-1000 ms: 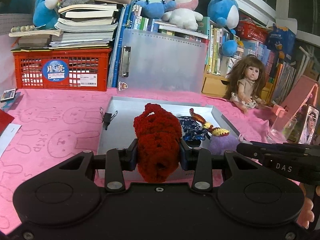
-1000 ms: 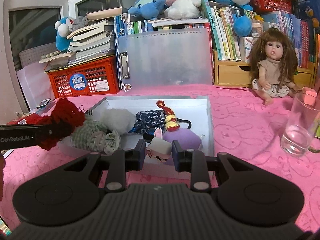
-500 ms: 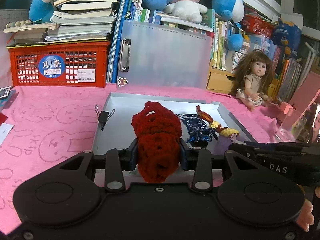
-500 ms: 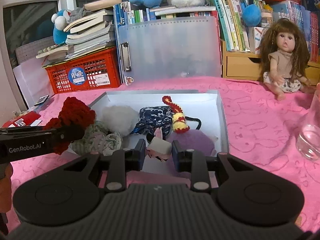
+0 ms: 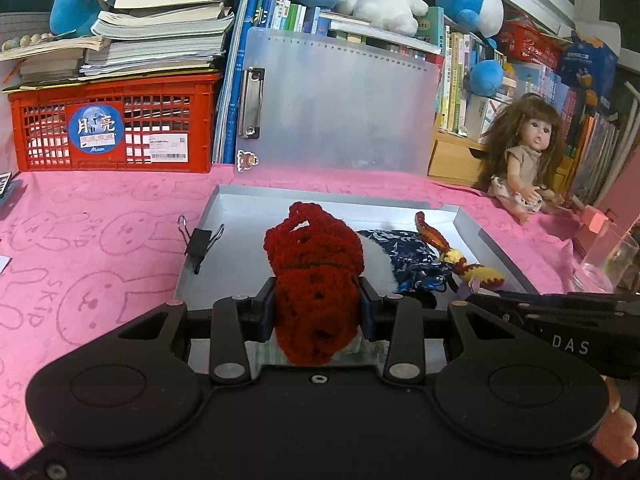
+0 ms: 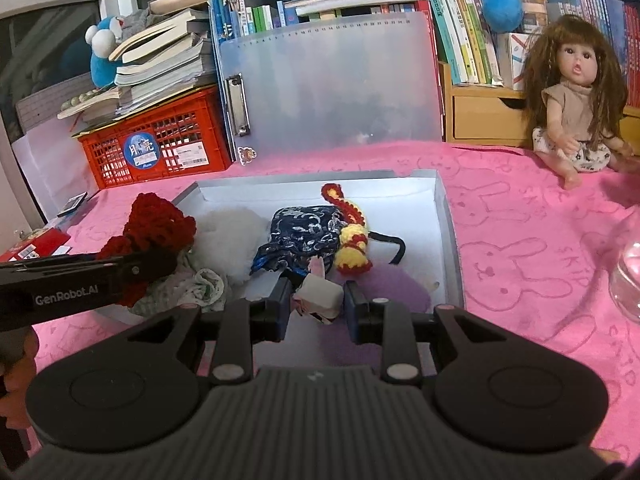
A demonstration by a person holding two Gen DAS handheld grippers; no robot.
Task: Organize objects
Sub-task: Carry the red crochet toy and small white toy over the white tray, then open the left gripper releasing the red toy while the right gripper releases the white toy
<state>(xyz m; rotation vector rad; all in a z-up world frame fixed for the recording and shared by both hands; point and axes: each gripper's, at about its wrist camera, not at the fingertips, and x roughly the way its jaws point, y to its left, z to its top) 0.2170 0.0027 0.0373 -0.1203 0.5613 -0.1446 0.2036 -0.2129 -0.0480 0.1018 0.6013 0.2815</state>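
Observation:
My left gripper (image 5: pixel 318 308) is shut on a red crocheted piece (image 5: pixel 316 264) and holds it over the near left part of the grey tray (image 5: pixel 256 204); it also shows in the right wrist view (image 6: pixel 156 228). My right gripper (image 6: pixel 316 304) is shut on a small white and pink toy (image 6: pixel 320 292) above the tray's near edge (image 6: pixel 450 240). In the tray lie a white fluffy ball (image 6: pixel 232 228), a dark blue patterned pouch (image 6: pixel 304 236), a red and yellow crocheted toy (image 6: pixel 352 236), a green checked cloth (image 6: pixel 196 284) and a purple piece (image 6: pixel 392 288).
A black binder clip (image 5: pixel 198 242) lies on the pink cloth left of the tray. A red crate (image 5: pixel 116 120) with books stands back left, a translucent clipboard (image 5: pixel 340 108) behind the tray. A doll (image 6: pixel 576 108) sits back right. A glass (image 5: pixel 604 260) stands at right.
Both grippers have moved forward and lower over the tray, each still holding its object. The tray contents have not moved.

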